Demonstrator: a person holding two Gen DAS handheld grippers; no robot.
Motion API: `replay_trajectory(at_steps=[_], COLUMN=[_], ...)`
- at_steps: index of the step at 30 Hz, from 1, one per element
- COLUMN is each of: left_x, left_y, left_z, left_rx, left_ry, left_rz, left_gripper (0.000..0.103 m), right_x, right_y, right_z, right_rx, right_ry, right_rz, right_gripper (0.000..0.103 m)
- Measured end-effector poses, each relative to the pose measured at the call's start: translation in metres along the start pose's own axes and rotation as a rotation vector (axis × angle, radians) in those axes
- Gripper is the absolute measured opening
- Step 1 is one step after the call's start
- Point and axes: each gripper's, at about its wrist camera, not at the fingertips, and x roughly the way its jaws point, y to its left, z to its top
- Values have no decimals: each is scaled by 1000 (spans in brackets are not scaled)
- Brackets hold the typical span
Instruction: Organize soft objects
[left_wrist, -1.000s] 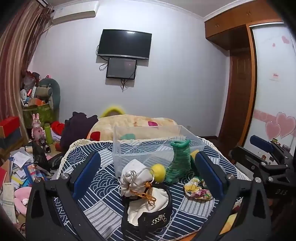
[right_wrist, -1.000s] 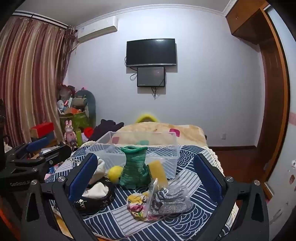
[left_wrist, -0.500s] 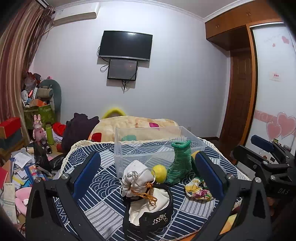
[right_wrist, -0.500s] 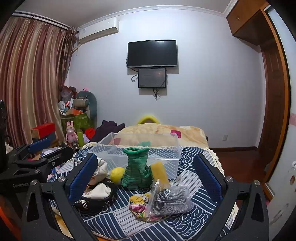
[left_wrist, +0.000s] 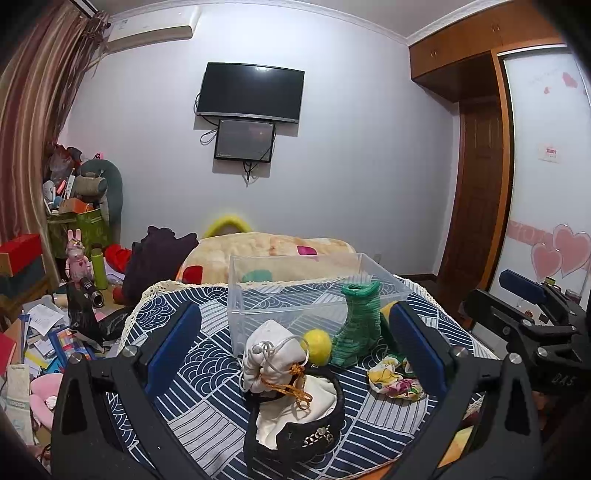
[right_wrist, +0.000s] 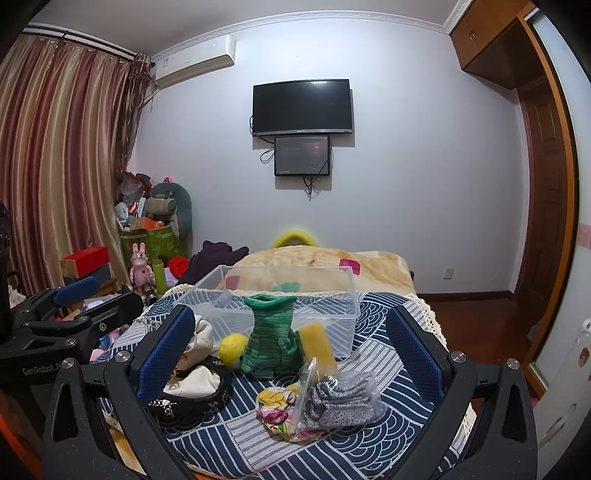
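Soft items cluster before the clear bin (left_wrist: 299, 291) on the patterned worktop (right_wrist: 373, 443): white pouch (left_wrist: 271, 354), yellow ball (left_wrist: 317, 341), green knit piece (right_wrist: 273, 339), bagged grey socks (right_wrist: 341, 402). Both claws, left (left_wrist: 295, 347) and right (right_wrist: 291, 350), hover level, released and spread wide, grasping nothing.

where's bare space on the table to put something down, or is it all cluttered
Bare cloth lies left of the black hat, toward the table's lace edge. The clear bin holds nothing. Crowded: the white pouch, yellow ball and green knit piece before the bin.

Wall television (right_wrist: 301, 106) above smaller screen (right_wrist: 302, 155) — striped curtains (right_wrist: 55, 166) left.
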Motion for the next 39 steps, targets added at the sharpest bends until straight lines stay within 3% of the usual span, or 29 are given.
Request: replay_trajectory(at_steps=[39], left_x=[-8], left_y=[-2], left_z=[3], left_rx=[4], left_ry=[-19], left_rz=[-1], left_gripper=[103], right_x=[-3], right_y=[0], right_z=[1], right_rx=[8], right_ry=[-5], right_rz=[1], right_gripper=[103])
